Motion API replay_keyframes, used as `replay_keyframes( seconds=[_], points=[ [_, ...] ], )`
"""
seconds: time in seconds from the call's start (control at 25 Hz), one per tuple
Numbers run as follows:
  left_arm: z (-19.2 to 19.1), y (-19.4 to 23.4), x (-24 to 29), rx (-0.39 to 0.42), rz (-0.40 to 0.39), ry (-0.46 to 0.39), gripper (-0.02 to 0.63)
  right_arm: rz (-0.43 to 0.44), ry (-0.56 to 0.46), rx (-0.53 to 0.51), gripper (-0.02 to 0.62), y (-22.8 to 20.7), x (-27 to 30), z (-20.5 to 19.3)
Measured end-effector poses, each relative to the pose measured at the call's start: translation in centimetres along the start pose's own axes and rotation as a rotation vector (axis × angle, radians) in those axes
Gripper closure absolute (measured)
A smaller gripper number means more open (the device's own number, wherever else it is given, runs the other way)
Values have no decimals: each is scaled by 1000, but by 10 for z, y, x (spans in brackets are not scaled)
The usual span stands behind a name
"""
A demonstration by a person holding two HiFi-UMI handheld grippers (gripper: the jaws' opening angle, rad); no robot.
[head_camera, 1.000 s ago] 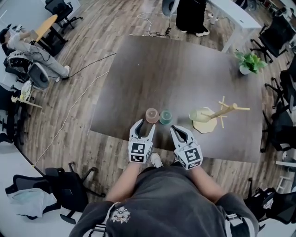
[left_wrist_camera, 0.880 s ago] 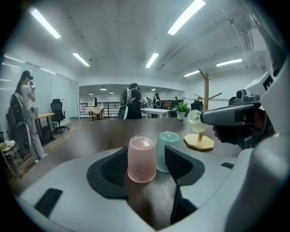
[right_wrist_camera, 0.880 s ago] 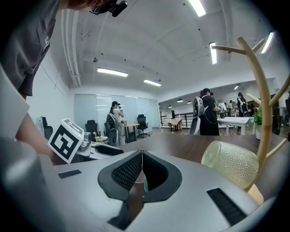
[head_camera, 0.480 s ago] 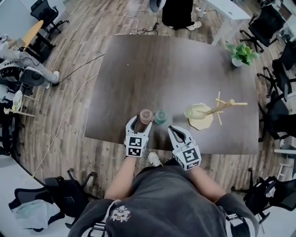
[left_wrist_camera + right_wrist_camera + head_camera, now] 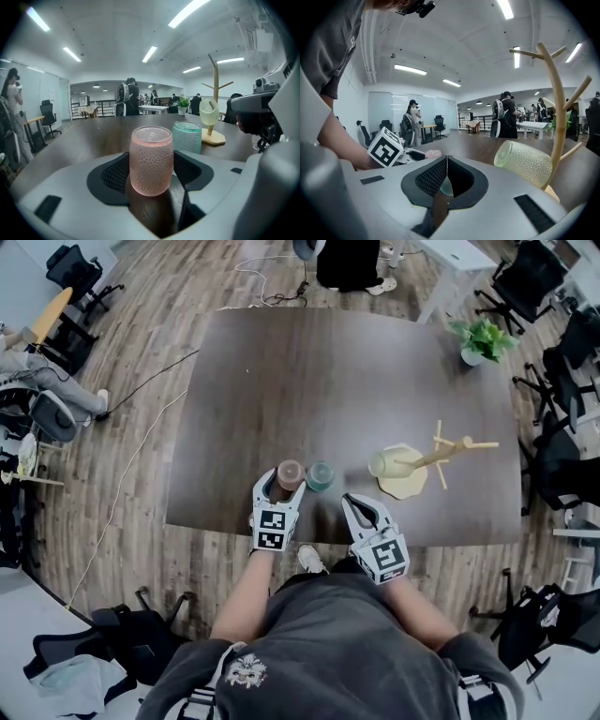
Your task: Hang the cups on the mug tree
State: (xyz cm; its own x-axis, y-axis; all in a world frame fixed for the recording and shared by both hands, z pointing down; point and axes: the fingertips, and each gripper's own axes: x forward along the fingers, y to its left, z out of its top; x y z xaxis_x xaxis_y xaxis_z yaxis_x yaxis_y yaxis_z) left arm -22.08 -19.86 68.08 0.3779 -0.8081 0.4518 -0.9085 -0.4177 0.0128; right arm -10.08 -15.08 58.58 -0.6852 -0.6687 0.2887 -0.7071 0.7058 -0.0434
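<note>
– Going for the pink cup (image 5: 151, 159) first?

– Yes. My left gripper (image 5: 280, 493) has just been opening its jaws. They stand wide, with that cup upright between the pads and, I think, not yet pinched.

– And the other one?

– My right gripper (image 5: 446, 180) is clenched on nothing. I'd centre the cup, squeeze evenly, and keep clear of the teal cup (image 5: 187, 136) just beyond it. The mug tree (image 5: 215, 89) stands ahead to the right, with a yellow cup (image 5: 209, 111) already on it.

At the counter (image 5: 328, 371)'s near edge, left cup (image 5: 290, 471) and right cup (image 5: 321, 474) stand side by side; mug tree (image 5: 441, 454), bearing a third cup (image 5: 382, 463), to their right.
</note>
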Motion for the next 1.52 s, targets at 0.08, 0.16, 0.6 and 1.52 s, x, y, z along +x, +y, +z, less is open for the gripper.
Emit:
replay_keyframes(
  seconds=[0.08,0.16,0.6,1.52],
  points=[
    [0,0,3,5,-3,-2,319,-4,-3,-1,569,-2,-1,-1],
    [-1,1,4,9,-3,-4,319,-10,-5,3,569,-3,-2,-2],
    [3,4,1,1,7,-31,313,-45,-6,7,569,-4,-9,-3],
    [90,-10,-68,-17,16,-245,313,-126,-69,-23,569,4,-46,14]
  ],
)
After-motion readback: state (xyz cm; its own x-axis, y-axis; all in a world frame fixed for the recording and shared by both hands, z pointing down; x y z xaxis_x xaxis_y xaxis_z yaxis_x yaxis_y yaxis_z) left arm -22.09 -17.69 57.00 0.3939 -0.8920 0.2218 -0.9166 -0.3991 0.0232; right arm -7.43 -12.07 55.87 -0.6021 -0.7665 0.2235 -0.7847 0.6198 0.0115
